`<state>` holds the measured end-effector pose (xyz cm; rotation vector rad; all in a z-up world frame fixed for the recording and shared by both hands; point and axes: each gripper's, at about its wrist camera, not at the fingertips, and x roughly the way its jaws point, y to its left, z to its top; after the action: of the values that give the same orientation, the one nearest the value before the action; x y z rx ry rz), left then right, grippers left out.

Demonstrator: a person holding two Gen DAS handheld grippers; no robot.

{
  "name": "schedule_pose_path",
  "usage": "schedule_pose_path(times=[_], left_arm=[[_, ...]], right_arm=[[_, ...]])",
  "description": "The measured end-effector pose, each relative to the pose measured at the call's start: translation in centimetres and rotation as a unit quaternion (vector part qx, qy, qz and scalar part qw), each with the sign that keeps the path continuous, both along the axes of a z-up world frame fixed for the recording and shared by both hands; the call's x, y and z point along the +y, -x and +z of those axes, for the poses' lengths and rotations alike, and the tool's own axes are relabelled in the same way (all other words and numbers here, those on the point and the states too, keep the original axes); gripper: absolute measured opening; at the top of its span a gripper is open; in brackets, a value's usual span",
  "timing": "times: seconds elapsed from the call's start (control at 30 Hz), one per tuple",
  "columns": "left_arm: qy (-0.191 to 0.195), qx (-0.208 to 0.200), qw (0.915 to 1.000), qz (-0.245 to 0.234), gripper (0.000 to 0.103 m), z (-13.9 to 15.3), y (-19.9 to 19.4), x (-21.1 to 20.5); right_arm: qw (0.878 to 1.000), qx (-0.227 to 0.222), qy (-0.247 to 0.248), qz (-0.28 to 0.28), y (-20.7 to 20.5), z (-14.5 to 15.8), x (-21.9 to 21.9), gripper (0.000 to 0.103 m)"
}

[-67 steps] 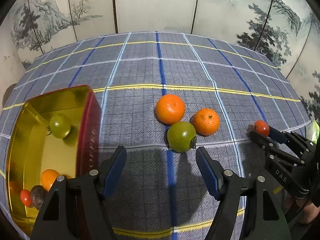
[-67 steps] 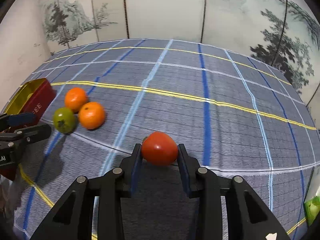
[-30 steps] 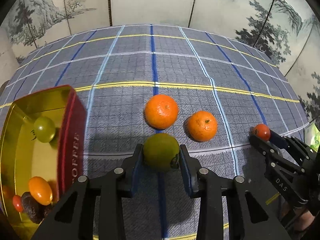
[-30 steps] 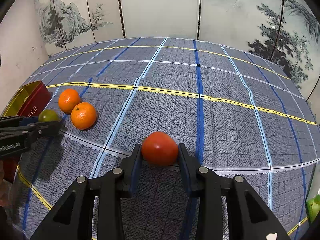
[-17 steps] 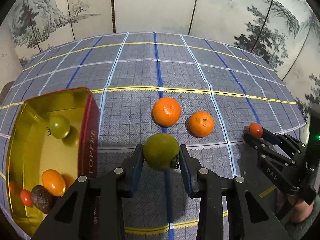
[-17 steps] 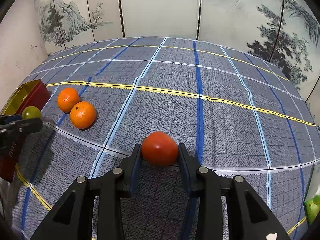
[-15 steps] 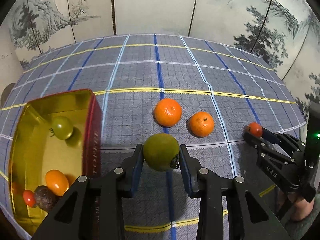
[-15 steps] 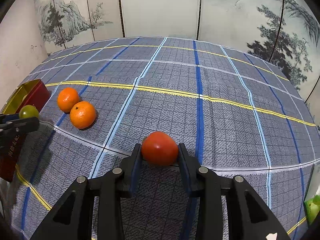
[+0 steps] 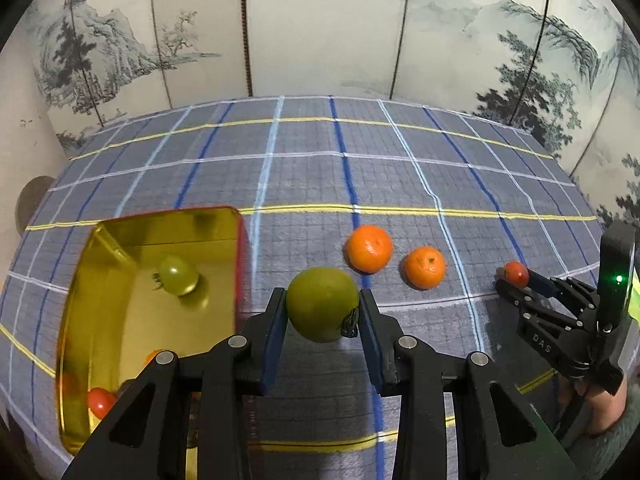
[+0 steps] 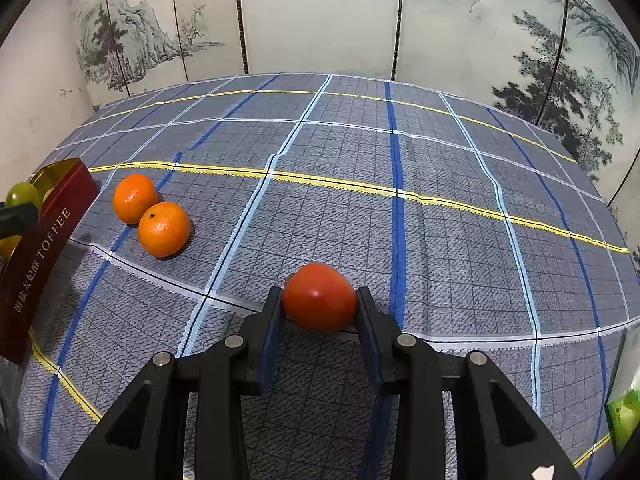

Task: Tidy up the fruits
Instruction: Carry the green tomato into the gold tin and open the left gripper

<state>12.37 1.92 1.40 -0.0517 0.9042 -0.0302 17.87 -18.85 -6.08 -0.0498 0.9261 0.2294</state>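
My left gripper point(image 9: 322, 312) is shut on a green tomato point(image 9: 322, 304), held above the cloth just right of the tin point(image 9: 236, 248). The tin is red outside and gold inside; it holds a small green tomato point(image 9: 176, 274), a small red tomato point(image 9: 100, 400) and other fruit hidden by my fingers. Two oranges point(image 9: 369, 248) point(image 9: 425, 267) lie on the cloth beyond my left gripper. My right gripper point(image 10: 320, 308) is shut on a red tomato point(image 10: 319, 301) low over the cloth; the left wrist view shows it at far right point(image 9: 514, 276). The same oranges point(image 10: 134, 198) point(image 10: 164, 228) lie at the left of the right wrist view.
A blue-grey checked cloth point(image 10: 400, 160) covers the table. A painted folding screen point(image 9: 320, 28) stands behind it. The red side of the tin point(image 10: 36, 256) reads TOFFEE. Something green point(image 10: 624, 416) sits at the table's right edge. A hand point(image 9: 604, 404) holds the right gripper.
My left gripper has lifted the green tomato off the cloth and carried it left, closer to the tin. The right gripper has stayed still with its red tomato.
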Motion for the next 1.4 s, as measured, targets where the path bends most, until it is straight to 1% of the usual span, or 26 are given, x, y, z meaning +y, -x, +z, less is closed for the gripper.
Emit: schedule_pose_path(times=[0.23,0.37,0.57,0.77,0.9,1.07,1.4], left_arm=[[-0.002,-0.009,0.9997,0.022,0.036,0.9,0.4,2.9],[-0.006,-0.009,0.9987,0.051,0.036,1.0,0.5,5.8],[0.001,0.016,0.9950,0.099,0.036,-0.3,0.5,10.9],[-0.003,0.042,0.9910,0.127,0.036,-2.1,1.0,14.1],[-0.007,0.059,0.9891,0.134,0.036,-3.3,1.1,15.0],[-0.014,0.071,0.9887,0.132,0.036,-4.2,1.2,15.2],[-0.019,0.088,0.9878,0.128,0.036,-5.3,1.3,15.2]], right_arm=[[1.000,0.000,0.000,0.000,0.0,0.0,0.0,0.033],[1.000,0.000,0.000,0.000,0.0,0.0,0.0,0.033],[1.000,0.000,0.000,0.000,0.0,0.0,0.0,0.033],[1.000,0.000,0.001,0.000,0.0,0.0,0.0,0.033],[1.000,0.000,0.001,0.000,0.0,0.0,0.0,0.034],[1.000,0.000,0.001,0.000,0.0,0.0,0.0,0.033],[1.000,0.000,0.001,0.000,0.0,0.0,0.1,0.033]])
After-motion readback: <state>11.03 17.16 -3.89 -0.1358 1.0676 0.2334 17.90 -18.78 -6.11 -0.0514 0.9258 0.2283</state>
